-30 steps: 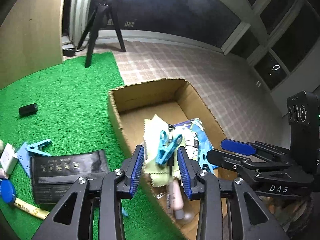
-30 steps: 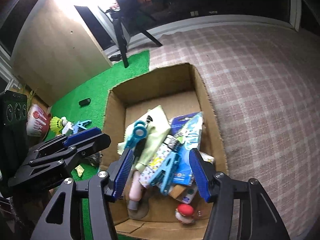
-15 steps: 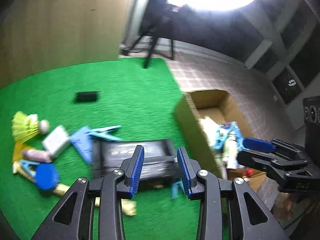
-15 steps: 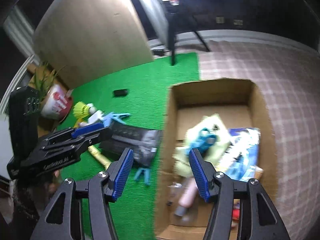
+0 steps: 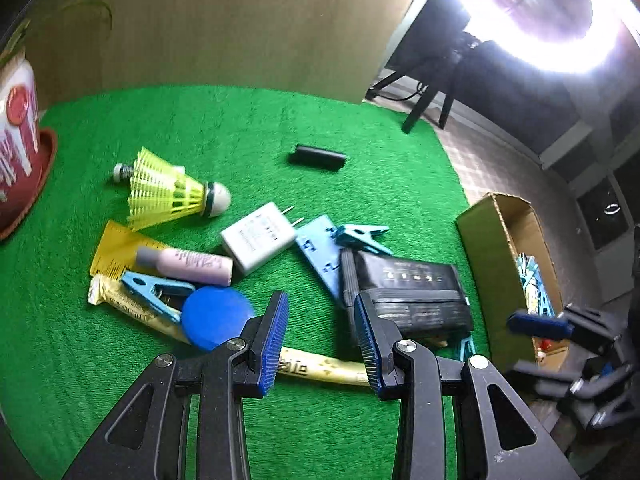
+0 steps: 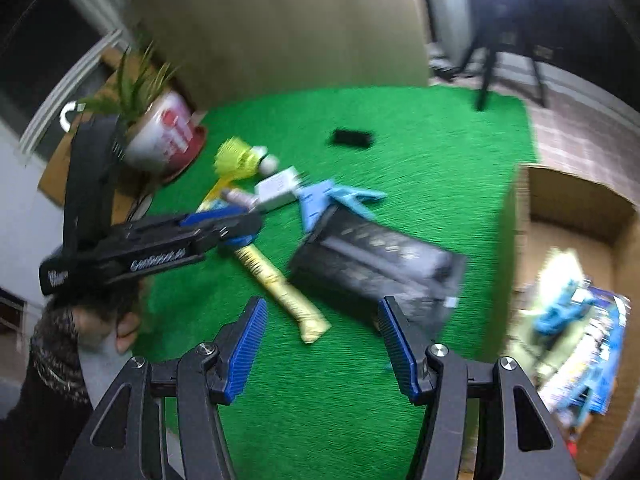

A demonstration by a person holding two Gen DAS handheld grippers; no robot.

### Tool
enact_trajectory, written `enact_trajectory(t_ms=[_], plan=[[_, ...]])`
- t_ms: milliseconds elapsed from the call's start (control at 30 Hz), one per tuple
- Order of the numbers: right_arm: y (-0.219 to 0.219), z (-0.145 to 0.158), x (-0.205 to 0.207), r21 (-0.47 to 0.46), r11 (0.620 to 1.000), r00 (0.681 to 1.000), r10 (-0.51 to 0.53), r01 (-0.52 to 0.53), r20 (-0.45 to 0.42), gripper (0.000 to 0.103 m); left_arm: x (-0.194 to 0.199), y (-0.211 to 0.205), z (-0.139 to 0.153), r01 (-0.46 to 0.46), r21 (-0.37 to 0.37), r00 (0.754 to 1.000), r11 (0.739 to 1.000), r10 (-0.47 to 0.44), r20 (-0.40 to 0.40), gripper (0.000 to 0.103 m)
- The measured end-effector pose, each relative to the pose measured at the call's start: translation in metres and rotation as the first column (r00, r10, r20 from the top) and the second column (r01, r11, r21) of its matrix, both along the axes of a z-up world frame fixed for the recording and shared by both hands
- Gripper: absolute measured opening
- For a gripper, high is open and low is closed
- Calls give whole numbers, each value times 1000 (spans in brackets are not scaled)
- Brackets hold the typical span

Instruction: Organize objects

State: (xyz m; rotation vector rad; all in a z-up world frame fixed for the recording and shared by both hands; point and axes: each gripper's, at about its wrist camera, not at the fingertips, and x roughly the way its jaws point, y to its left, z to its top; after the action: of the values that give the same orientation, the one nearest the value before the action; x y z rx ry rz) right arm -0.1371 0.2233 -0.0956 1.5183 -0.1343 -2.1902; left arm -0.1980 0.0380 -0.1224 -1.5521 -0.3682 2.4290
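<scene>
Loose items lie on the green mat (image 5: 120, 360): a yellow shuttlecock (image 5: 168, 196), a white charger plug (image 5: 258, 238), a pink bottle (image 5: 188, 266), a blue round lid (image 5: 214, 316), a teal clothespin (image 5: 152, 294), a long yellow packet (image 5: 320, 368) and a black pouch (image 5: 408, 292). My left gripper (image 5: 320, 298) hovers open and empty between the lid and the pouch. My right gripper (image 6: 322, 302) is open and empty over the mat, near the pouch (image 6: 376, 256) and the packet (image 6: 280, 288). The cardboard box (image 6: 576, 200) on the right holds several items.
A small black cylinder (image 5: 318, 157) lies alone farther back on the mat. A potted plant (image 6: 168, 136) stands at the mat's left edge before a wooden panel (image 5: 240, 20). A tripod (image 6: 488, 76) stands behind the mat. Checked carpet lies beyond the box.
Both grippers swung left from above the cardboard box to above the green mat and its loose items. Their jaws kept the same width. The right view is blurred by the motion.
</scene>
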Motion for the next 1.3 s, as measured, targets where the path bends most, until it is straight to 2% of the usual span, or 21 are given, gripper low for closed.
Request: enact_trajectory(t_ms=[100,167,300,500,667,833,1100,1300], plan=[[-24,-14,-3,27,999,999,42,-42,22,52,-1,-1,-7,26,12,999,1000,-26,19,36],[-37,-25,-5,33,998,997,60,-62,51,44,-1,1,-11,50,22,998,998,-51,28,35],[-56,-44,-10,67,994,994,77,-82,74,42,-2,8,-20,83,36,995,996,-85,46,34],[-65,-63,-15,106,991,994,66,-76,90,41,-4,13,-37,115,52,989,992,-119,89,33],[-71,-71,-11,127,987,991,81,-94,107,30,5,8,-49,117,65,985,991,-125,121,32],[-79,-75,-4,142,983,988,104,-120,112,26,21,-6,-53,100,103,985,990,-113,128,29],[-103,-76,23,122,972,973,184,-201,138,23,57,-30,-54,102,98,986,990,-114,119,29],[-119,-77,47,53,971,960,222,-234,168,23,75,-51,-49,91,28,990,995,-93,108,29]])
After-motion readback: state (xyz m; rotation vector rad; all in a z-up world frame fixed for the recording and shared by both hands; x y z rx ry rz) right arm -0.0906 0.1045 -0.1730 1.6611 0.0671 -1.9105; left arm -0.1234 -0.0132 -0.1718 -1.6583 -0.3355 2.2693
